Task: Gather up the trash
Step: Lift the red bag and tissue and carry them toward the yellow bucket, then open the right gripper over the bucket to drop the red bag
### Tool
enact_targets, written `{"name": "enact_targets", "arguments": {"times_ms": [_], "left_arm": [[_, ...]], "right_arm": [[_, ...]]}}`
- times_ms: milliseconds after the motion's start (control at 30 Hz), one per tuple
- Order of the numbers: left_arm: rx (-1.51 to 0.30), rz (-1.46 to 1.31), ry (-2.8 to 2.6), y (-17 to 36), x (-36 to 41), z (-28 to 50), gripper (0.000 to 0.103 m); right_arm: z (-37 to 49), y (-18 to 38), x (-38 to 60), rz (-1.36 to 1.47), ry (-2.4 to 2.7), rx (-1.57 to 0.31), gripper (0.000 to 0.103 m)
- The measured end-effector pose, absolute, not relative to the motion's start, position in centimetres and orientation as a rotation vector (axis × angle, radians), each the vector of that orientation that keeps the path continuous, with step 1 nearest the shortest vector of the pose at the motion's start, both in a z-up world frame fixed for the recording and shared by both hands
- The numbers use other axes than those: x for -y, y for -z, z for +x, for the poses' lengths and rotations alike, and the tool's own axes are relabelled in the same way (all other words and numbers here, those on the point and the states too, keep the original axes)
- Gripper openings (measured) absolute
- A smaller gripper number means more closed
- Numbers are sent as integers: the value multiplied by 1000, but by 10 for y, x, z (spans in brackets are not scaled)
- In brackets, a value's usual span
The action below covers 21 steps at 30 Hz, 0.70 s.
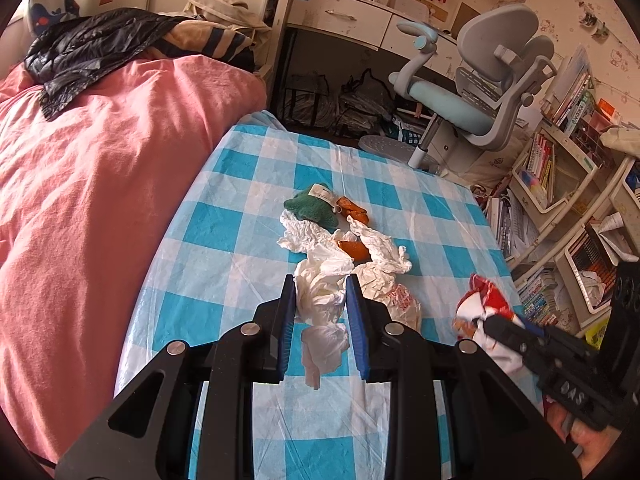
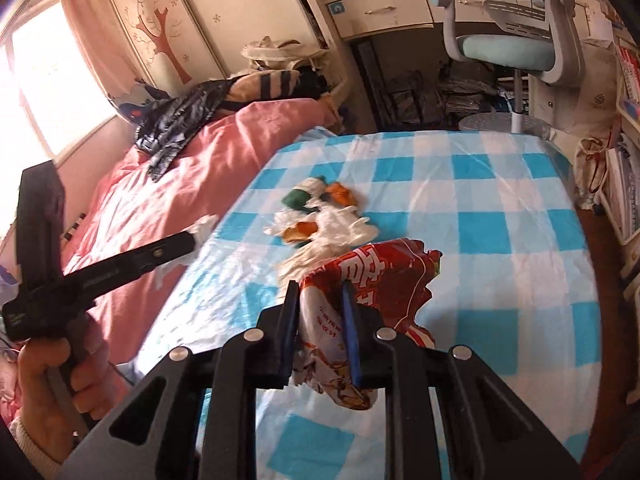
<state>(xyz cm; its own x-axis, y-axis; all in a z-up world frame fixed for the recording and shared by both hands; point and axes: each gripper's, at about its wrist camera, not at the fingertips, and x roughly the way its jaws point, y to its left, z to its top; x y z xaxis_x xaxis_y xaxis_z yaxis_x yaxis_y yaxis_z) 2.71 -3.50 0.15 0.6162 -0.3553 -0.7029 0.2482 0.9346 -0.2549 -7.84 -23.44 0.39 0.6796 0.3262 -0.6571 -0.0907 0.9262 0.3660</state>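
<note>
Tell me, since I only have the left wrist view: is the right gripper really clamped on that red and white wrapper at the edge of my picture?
Observer: Yes. In the right wrist view the right gripper has both blue pads pressed on the red wrapper, which hangs crumpled between them.
Operator: And is my white tissue clear of the pile?
Observer: From that side, the left gripper holds the white tissue apart from the pile, off towards the pink bedding.
</note>
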Motion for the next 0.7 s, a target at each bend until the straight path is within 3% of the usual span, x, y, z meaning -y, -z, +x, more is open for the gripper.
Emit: {"name": "enact_targets", "arguments": {"times_ms": [500,567,700], "left_arm": [[-814,-193,373,-17,22,12,24],[-814,-198,374,-17,21,11,24],[-808,-210,376,-20,18,10,24]], "right_arm": [[-194,13,159,283,-495,-863,21],[-208,24,150,270,-517,-916,8],[-227,57,135,236,-512,-1031,8]]}}
